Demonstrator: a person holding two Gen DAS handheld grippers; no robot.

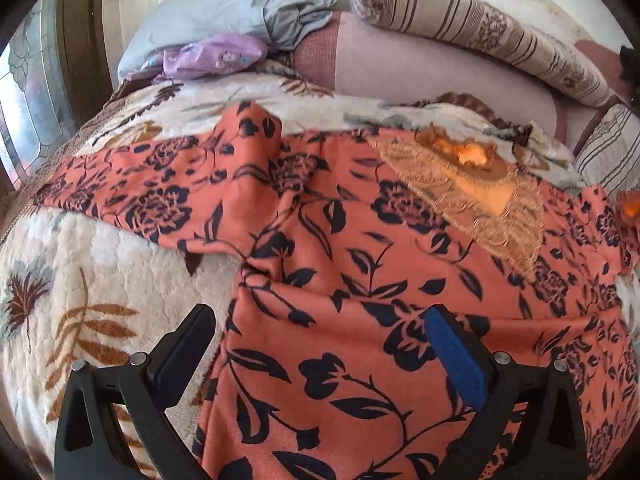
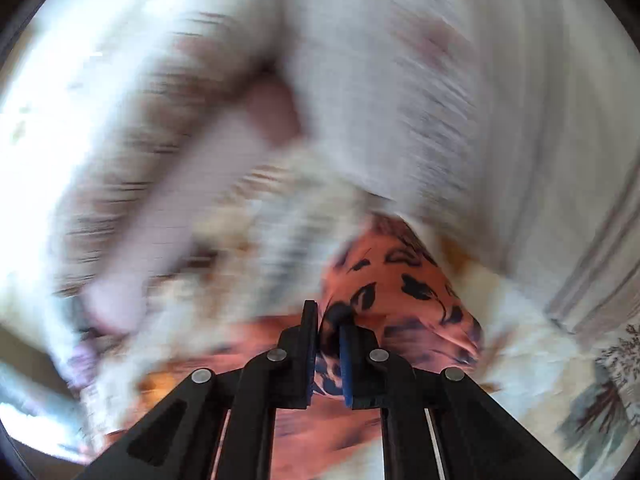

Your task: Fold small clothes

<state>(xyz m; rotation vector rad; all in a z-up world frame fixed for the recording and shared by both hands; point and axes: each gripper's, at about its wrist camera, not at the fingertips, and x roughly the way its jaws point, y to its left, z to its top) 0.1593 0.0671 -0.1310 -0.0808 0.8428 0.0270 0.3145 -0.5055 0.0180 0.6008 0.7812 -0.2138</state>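
Garment point(image 1: 360, 248), orange w/ dark floral print, lies spread across the bed's cream leaf-print blanket point(image 1: 80, 280); its long axis runs left–right in the left wrist view, lace-trimmed neckline point(image 1: 472, 184) toward the far right, a sleeve running off toward the left. Left hand-held gripper point(image 1: 320, 344) hovers over the near hem, jaws spread wide, nothing between them; garment's left edge lies just inside the left finger, cloth extends ahead and to the right. Right hand-held gripper point(image 2: 329, 332) is pressed together, pinching a bunched fold of the same orange fabric between its pads; view heavily blurred, so which corner it holds can't be told for certain. Judgement: right side is already engaged; left is nearer the free hem and should need only a short drop fwd to take it. Pillows point(image 1: 480, 36) well apart at bed head.
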